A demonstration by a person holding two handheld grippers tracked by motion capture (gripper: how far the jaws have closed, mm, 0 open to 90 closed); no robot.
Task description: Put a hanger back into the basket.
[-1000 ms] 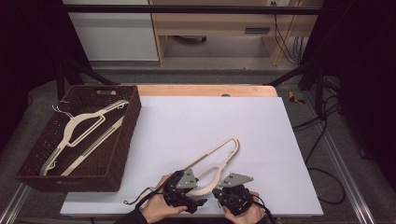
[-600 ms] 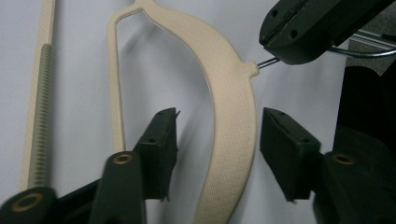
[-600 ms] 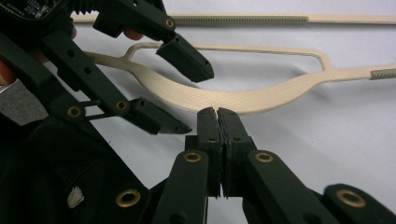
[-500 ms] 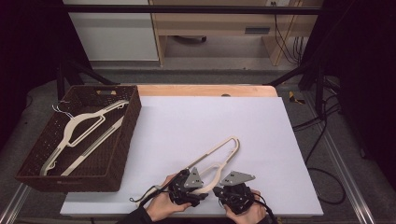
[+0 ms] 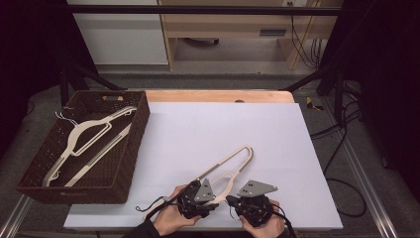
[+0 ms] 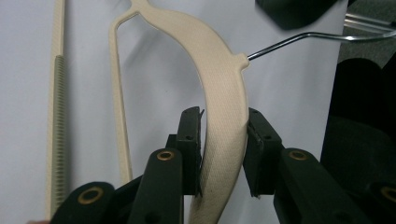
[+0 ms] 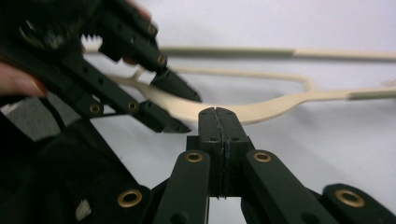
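Note:
A cream plastic hanger (image 5: 224,162) with a metal hook (image 6: 289,41) lies slantwise on the white table (image 5: 277,134), near its front edge. My left gripper (image 5: 215,194) holds the hanger's curved shoulder (image 6: 224,93) just below the hook's root, with a pad pressed on each side. My left gripper (image 7: 184,112) also appears in the right gripper view, with the shoulder between its jaws. My right gripper (image 5: 231,201) sits beside it, jaws pressed together (image 7: 217,114) right in front of the hanger (image 7: 285,103). I see nothing between them.
A dark wicker basket (image 5: 141,129) stands on the table's left side with a second cream hanger (image 5: 84,139) lying in it. A wooden strip (image 5: 218,95) runs along the table's far edge. Cables (image 5: 341,148) hang off the right side.
Both hands have shifted only slightly near the front edge. The hanger lies in about the same place.

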